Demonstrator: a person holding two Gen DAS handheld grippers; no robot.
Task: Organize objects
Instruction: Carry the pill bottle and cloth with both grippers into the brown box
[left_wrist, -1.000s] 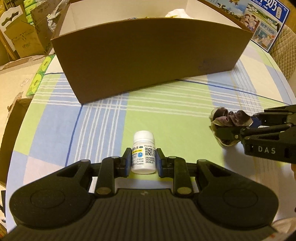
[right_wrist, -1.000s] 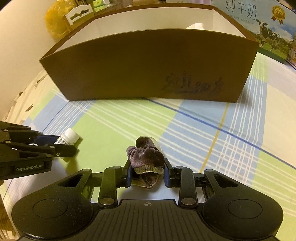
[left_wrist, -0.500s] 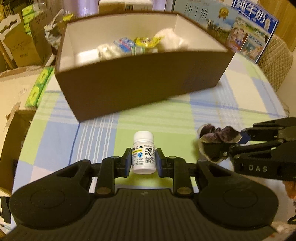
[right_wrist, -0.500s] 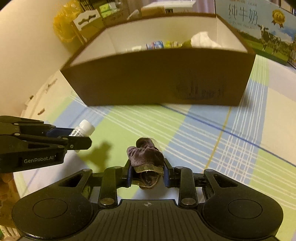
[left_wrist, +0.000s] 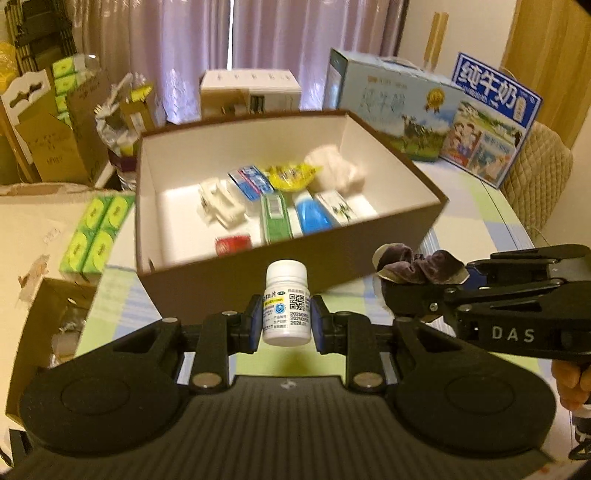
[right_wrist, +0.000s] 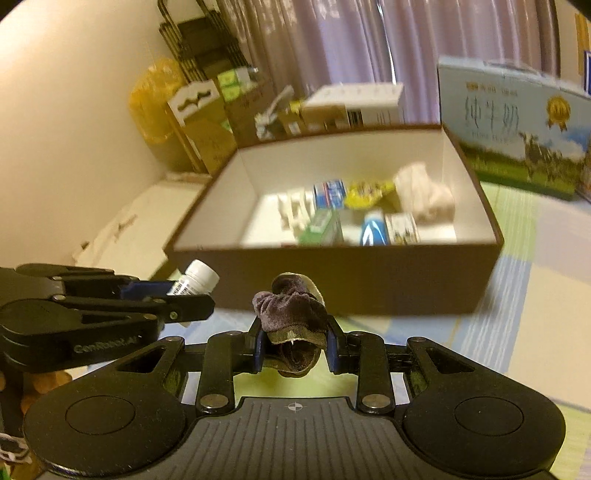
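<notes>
My left gripper (left_wrist: 286, 321) is shut on a small white pill bottle (left_wrist: 286, 302) and holds it in the air in front of the brown box (left_wrist: 369, 264). The bottle also shows in the right wrist view (right_wrist: 194, 280). My right gripper (right_wrist: 295, 341) is shut on a dark purple velvet scrunchie (right_wrist: 290, 312), also lifted, to the right of the left one; the scrunchie shows in the left wrist view (left_wrist: 417, 264). The open box (right_wrist: 369, 286) holds several small packets, a blue item and white tissue.
A checked cloth (left_wrist: 480, 206) covers the table. Milk cartons (left_wrist: 399, 107) stand behind the box at the right. Cardboard boxes (left_wrist: 55, 140) and green packs (left_wrist: 96, 232) crowd the left side. A padded chair (left_wrist: 539, 177) is at the far right.
Both grippers have risen from the table with the bottle and the scrunchie. The views now look down into the open box, which showed only its front wall a second ago.
</notes>
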